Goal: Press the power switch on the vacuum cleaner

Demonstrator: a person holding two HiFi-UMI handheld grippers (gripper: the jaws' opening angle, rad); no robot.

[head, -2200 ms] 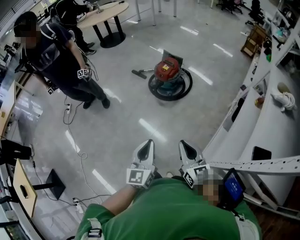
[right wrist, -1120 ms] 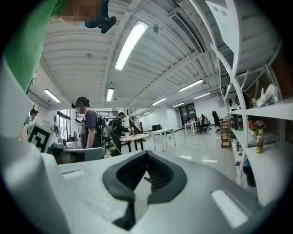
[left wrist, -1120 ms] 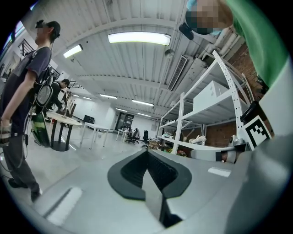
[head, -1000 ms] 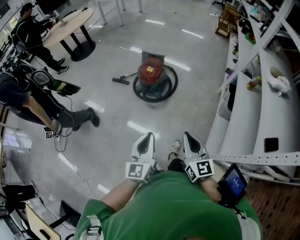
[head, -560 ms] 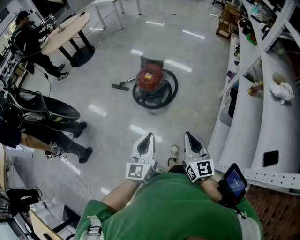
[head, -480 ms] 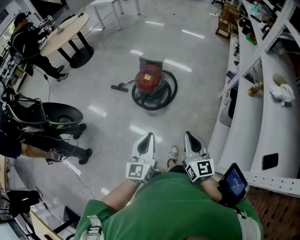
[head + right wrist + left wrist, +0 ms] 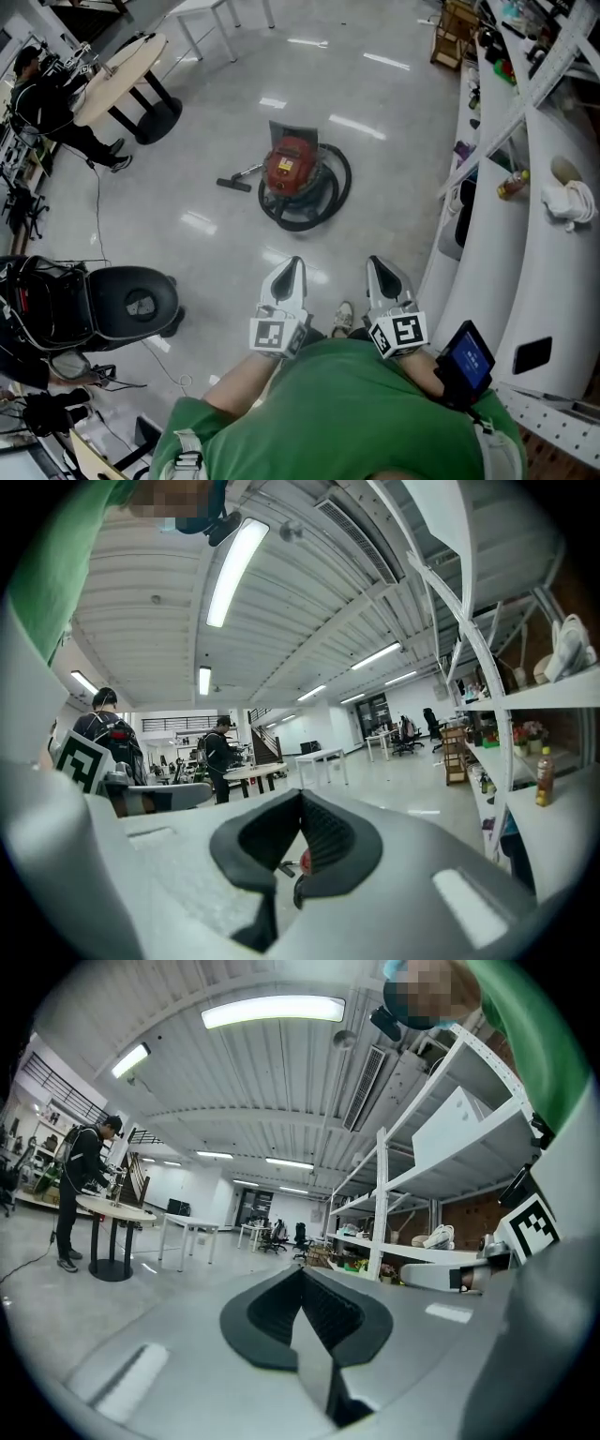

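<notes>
The vacuum cleaner (image 7: 289, 169) stands on the open floor well ahead of you, a red canister with its black hose (image 7: 323, 202) coiled round its base and its floor nozzle (image 7: 230, 184) lying just to its left. You are well short of it. The left gripper (image 7: 293, 268) and the right gripper (image 7: 373, 264) hang side by side close to your body, both aimed toward the vacuum cleaner. Each has its jaws pressed together at the tips and carries nothing. In the right gripper view a sliver of the red body shows through the hollow behind the tips.

The power switch is too small to pick out from here, so the first risk is pressing the wrong spot on the lid. Get close enough to see it before you commit.

The hose loop lies on your side of the vacuum cleaner. Step on it and you may tug the canister or lose your footing. The nozzle to its left is a trip hazard too.

A push that lands off centre or at a slant could skid the closed tips across the smooth lid, or shove the canister away, I judge. Come down straight.

The round table (image 7: 112, 67) and the person (image 7: 42, 89) beside it are far off to the vacuum cleaner's left, no concern.
</notes>
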